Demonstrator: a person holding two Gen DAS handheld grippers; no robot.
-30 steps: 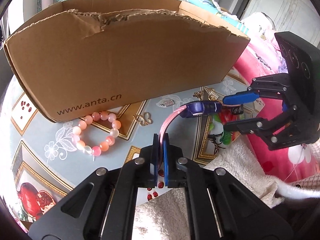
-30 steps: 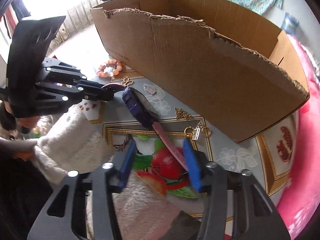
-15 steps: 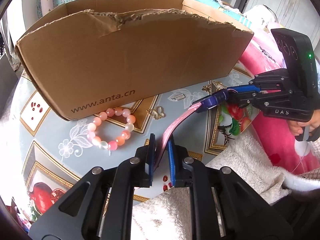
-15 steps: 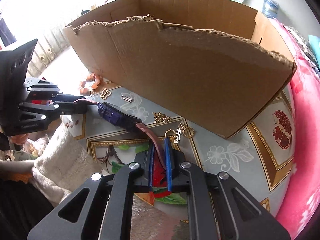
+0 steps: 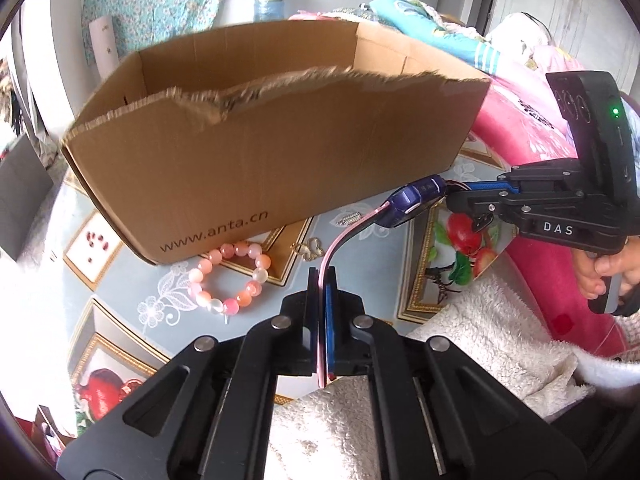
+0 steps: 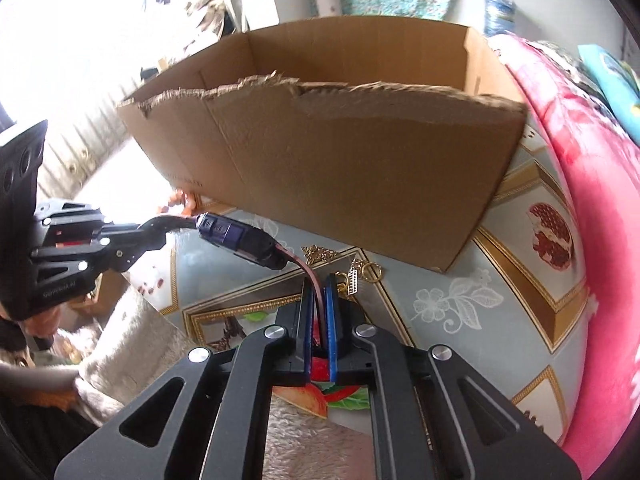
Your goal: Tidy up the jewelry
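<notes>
Left wrist view: left gripper (image 5: 322,292) clamped on the pink strap of a wristwatch (image 5: 416,199); bead bracelet (image 5: 230,278) ahead-left, before the cardboard box (image 5: 280,160). Right wrist view: right gripper (image 6: 319,300) clamped on the other strap; watch ahead-left, gold earrings (image 6: 362,274) just ahead-right.

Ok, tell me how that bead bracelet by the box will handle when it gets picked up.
The bead bracelet is separate round beads in a loop, so it probably sags and changes shape rather than staying a stiff ring. The beads look glossy, so they may slip between gripper pads. Lying flat on the table, it seems unlikely to roll.
</notes>
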